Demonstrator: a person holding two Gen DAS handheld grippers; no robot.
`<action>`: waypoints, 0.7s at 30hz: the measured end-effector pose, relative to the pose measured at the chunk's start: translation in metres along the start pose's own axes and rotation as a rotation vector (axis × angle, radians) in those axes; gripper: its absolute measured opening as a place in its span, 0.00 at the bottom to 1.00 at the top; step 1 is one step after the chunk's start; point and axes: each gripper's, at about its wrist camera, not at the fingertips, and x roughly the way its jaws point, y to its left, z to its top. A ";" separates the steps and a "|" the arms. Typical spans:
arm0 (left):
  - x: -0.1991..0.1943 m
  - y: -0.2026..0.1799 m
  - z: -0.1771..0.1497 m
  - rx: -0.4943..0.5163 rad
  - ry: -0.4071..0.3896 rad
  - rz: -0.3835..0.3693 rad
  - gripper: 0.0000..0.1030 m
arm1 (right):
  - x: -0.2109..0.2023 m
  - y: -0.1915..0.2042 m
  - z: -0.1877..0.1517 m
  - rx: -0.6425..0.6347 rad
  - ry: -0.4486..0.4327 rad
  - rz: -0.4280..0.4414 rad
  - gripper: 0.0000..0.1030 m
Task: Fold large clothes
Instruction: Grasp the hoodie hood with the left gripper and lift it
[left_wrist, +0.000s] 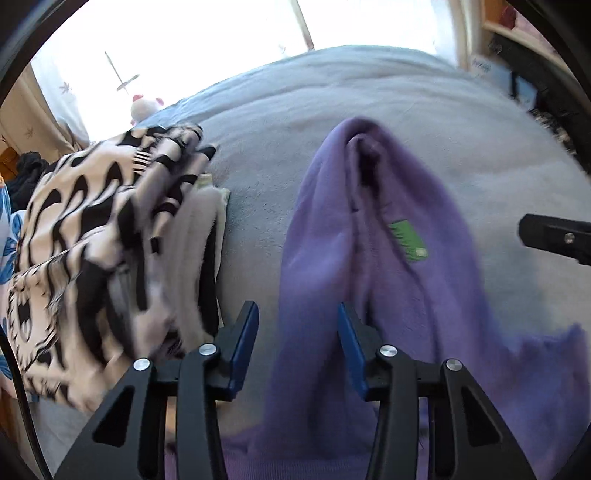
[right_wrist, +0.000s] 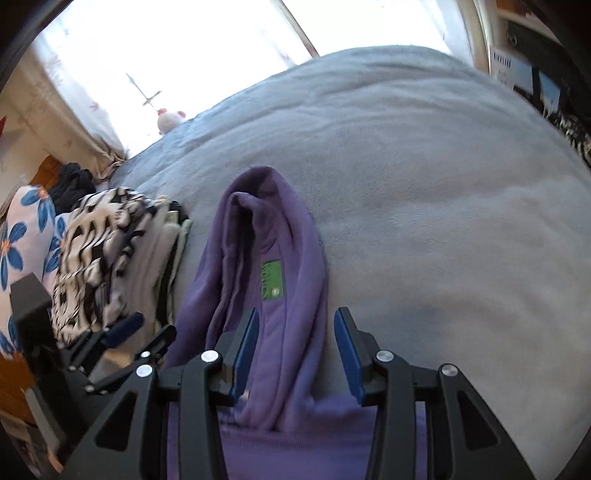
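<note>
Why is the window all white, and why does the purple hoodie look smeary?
Left wrist view: the window is washed out by bright daylight, and the purple hoodie and patterned clothes are streaked with motion blur. Right wrist view: the window is also blown white; the hoodie is slightly sharper, its green label visible but unreadable. Both fisheye pictures bulge the grey blanket.

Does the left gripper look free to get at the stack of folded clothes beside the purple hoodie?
Probably yes. The left gripper stands open, the stack of folded clothes lies just beside it, and nothing lies between them.
</note>
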 end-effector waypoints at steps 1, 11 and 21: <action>0.009 0.000 0.003 -0.001 0.005 0.009 0.42 | 0.009 0.000 0.004 0.000 0.006 -0.007 0.41; 0.056 -0.005 0.019 0.009 0.044 -0.017 0.42 | 0.071 -0.012 0.041 0.019 0.034 -0.075 0.41; 0.035 0.016 0.014 0.017 0.032 -0.177 0.46 | 0.098 -0.008 0.056 0.000 0.030 -0.072 0.41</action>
